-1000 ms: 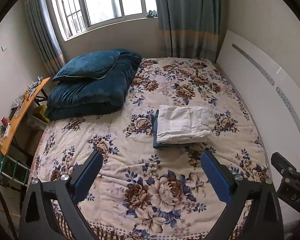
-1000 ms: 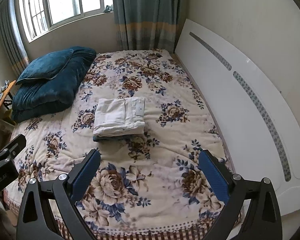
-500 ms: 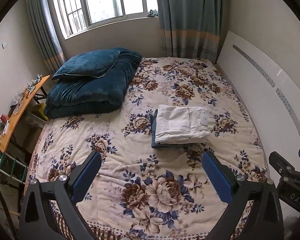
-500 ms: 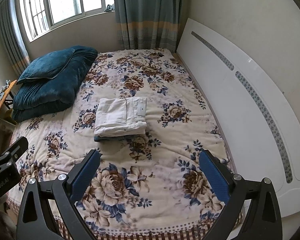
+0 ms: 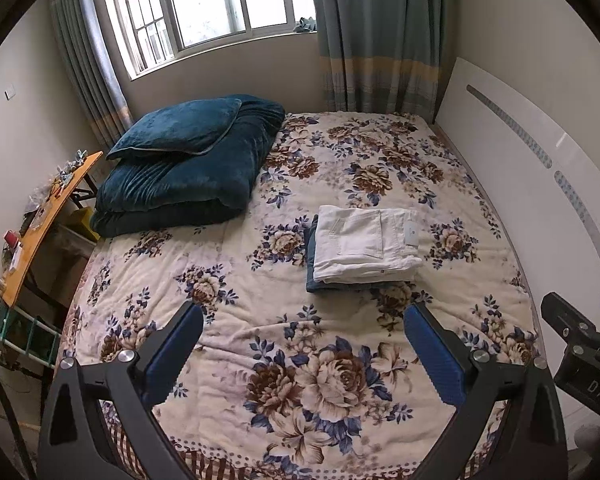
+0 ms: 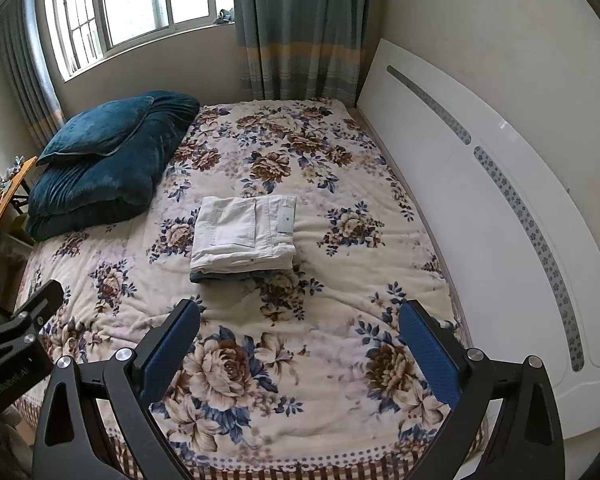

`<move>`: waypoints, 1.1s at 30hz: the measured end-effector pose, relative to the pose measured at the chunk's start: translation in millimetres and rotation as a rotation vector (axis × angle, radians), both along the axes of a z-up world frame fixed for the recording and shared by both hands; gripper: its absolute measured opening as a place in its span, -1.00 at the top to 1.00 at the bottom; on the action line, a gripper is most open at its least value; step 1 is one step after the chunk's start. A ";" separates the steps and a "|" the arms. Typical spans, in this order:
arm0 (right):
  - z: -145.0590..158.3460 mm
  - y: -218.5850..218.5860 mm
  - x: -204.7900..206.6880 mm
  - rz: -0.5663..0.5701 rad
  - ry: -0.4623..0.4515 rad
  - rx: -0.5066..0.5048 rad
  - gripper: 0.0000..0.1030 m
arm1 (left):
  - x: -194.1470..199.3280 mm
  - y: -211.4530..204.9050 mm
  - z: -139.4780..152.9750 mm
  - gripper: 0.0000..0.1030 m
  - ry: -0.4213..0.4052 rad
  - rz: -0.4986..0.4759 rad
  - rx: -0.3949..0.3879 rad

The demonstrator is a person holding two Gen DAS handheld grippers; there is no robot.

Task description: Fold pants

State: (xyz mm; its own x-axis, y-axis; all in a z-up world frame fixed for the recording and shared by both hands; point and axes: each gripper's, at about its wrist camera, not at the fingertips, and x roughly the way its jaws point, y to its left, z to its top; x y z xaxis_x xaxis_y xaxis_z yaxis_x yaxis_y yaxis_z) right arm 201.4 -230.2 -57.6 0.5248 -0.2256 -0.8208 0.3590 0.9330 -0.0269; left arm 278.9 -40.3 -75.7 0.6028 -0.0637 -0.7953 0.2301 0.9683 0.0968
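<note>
- On the bed [image 5: 228, 320], mid-quilt, we are finding the white pants [image 5: 364, 242] folded flat atop a folded dark blue garment [image 5: 311, 264].
- We are judging them light, soft and limp denim-like cloth; grip best at the stacked front edge.
- We are noting the left gripper [image 5: 304, 340] and right gripper [image 6: 300, 336] with fingers spread apart, holding nothing.

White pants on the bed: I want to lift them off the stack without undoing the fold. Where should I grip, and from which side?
Judging by the pose, grip the white pants at the near edge, where the folded layers show stacked above the blue garment. Come in low from the foot of the bed, with the open left gripper and right gripper each pinching all white layers near a corner.
</note>
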 end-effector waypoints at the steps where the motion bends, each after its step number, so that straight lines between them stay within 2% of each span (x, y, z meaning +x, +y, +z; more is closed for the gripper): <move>1: -0.1 0.2 -0.2 0.000 0.001 -0.001 -0.97 | -0.2 0.2 0.2 -1.00 0.000 0.000 0.000; 24: 1.4 4.9 4.1 0.009 0.001 0.008 -0.98 | -10.9 -1.5 0.4 -1.00 -0.012 -0.010 0.010; 33: 1.5 6.6 -14.1 0.007 -0.009 0.025 -0.98 | -11.7 -2.7 0.1 -1.00 -0.012 -0.008 0.011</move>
